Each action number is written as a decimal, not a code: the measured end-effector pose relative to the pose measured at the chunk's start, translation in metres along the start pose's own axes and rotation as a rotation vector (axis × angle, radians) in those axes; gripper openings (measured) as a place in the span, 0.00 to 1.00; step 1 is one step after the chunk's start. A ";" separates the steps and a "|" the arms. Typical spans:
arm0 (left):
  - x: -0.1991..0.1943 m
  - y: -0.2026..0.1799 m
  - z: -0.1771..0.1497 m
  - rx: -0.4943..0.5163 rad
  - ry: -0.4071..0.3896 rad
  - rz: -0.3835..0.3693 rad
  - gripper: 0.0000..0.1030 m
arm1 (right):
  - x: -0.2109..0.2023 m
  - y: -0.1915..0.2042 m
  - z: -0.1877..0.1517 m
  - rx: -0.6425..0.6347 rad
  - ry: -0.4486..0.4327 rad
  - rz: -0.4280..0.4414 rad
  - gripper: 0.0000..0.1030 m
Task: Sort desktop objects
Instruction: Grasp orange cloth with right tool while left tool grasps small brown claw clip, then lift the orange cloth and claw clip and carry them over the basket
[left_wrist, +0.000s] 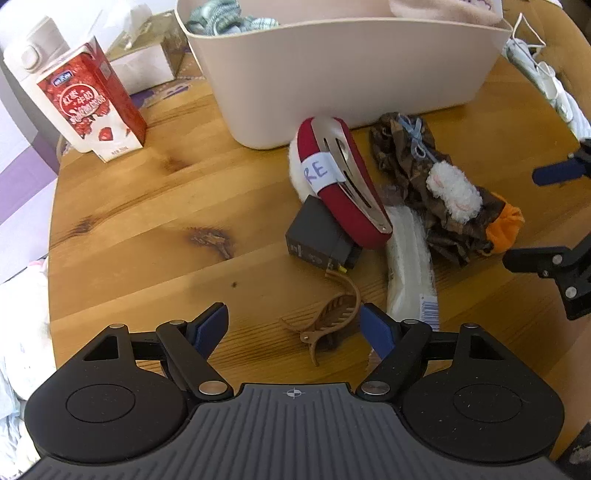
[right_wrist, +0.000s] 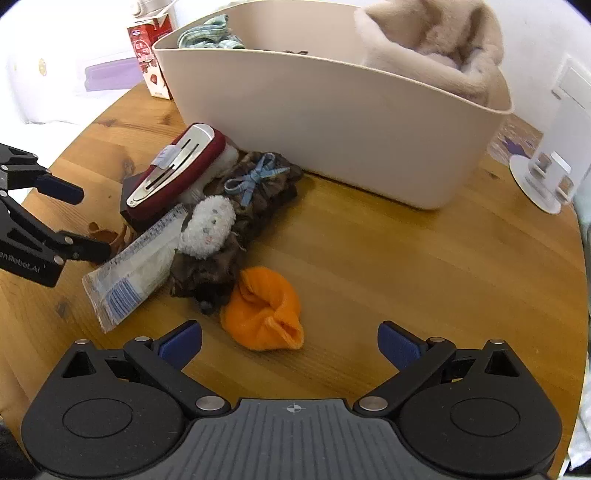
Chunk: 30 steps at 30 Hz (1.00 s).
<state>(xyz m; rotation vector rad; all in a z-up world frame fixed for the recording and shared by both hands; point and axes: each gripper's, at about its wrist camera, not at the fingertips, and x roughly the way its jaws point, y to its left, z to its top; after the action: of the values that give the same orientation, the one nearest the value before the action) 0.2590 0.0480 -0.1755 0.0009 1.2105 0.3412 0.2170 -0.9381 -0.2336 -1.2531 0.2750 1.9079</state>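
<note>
A brown claw hair clip (left_wrist: 327, 317) lies on the wooden table between the blue pads of my open left gripper (left_wrist: 295, 325), closer to the right pad. Beyond it sit a dark grey box (left_wrist: 314, 236), a big red snap clip (left_wrist: 347, 173) with a white label, a clear packet (left_wrist: 410, 273), a brown patterned cloth (left_wrist: 413, 181) with a fluffy white piece (left_wrist: 454, 192) on it, and an orange sock (right_wrist: 264, 310). My right gripper (right_wrist: 290, 341) is open just in front of the orange sock. A beige bin (right_wrist: 332, 122) behind the pile holds fabrics.
A red milk carton (left_wrist: 92, 103) and a tissue box (left_wrist: 144, 55) stand at the back left of the round table (left_wrist: 147, 221). A white stand (right_wrist: 543, 181) sits at the right edge. The left gripper shows at the left in the right wrist view (right_wrist: 70, 218).
</note>
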 end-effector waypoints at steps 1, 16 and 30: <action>0.002 0.001 0.000 0.000 0.003 -0.002 0.77 | 0.002 0.001 0.001 -0.008 0.001 0.001 1.00; 0.013 0.011 0.004 -0.011 -0.030 -0.069 0.63 | 0.017 0.006 0.011 -0.066 0.007 0.028 0.59; 0.009 0.002 0.001 0.010 -0.060 -0.100 0.20 | 0.007 0.007 0.004 -0.063 -0.001 0.028 0.25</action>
<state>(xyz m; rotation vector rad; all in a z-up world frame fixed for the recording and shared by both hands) 0.2618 0.0525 -0.1834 -0.0403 1.1487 0.2453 0.2082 -0.9365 -0.2398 -1.2952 0.2344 1.9543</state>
